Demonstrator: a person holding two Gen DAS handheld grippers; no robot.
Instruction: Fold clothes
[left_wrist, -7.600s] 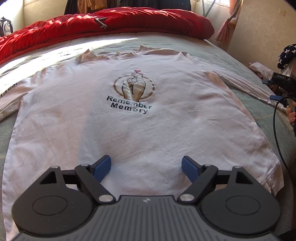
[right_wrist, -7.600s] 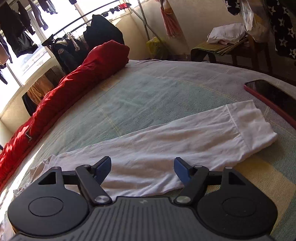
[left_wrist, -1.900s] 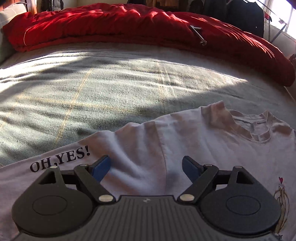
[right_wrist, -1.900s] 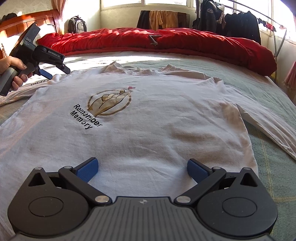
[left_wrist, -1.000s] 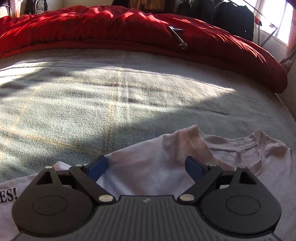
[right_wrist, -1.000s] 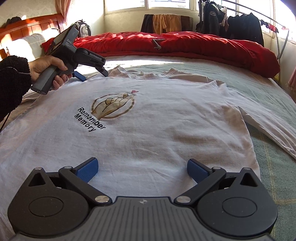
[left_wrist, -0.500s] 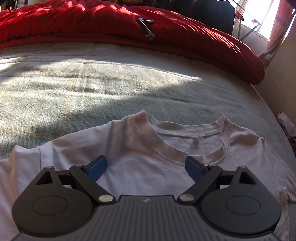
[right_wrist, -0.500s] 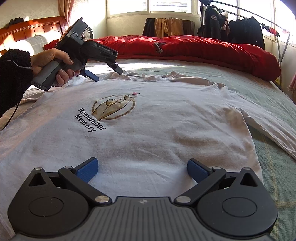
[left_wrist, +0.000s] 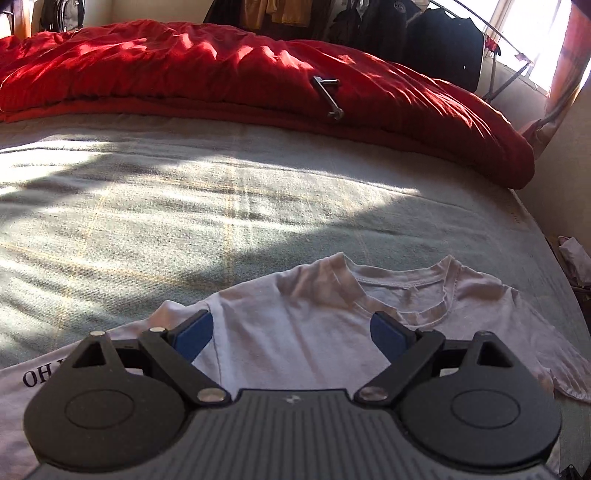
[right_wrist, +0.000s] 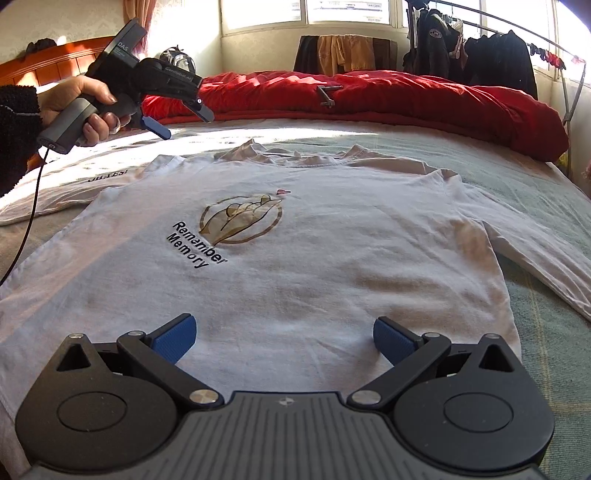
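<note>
So far no fold made. Left wrist view: left tool (left_wrist: 291, 332) spread wide, empty, hung over white shirt (left_wrist: 295, 325) near collar (left_wrist: 402, 291) at 1 o'clock; red duvet (left_wrist: 258, 81) at 12.

Right wrist view: right tool (right_wrist: 283, 334) wide open, empty, above hem. Shirt lay flat, face up on bed (right_wrist: 532, 184); sleeve (right_wrist: 546, 266) stretched out to 3 o'clock. Left tool at 10, clear of cloth. All folding left, judging by layout.

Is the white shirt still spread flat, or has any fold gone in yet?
Spread flat, unfolded. The white shirt lies face up on the bed, chest print fully showing, both sleeves stretched out sideways.
</note>
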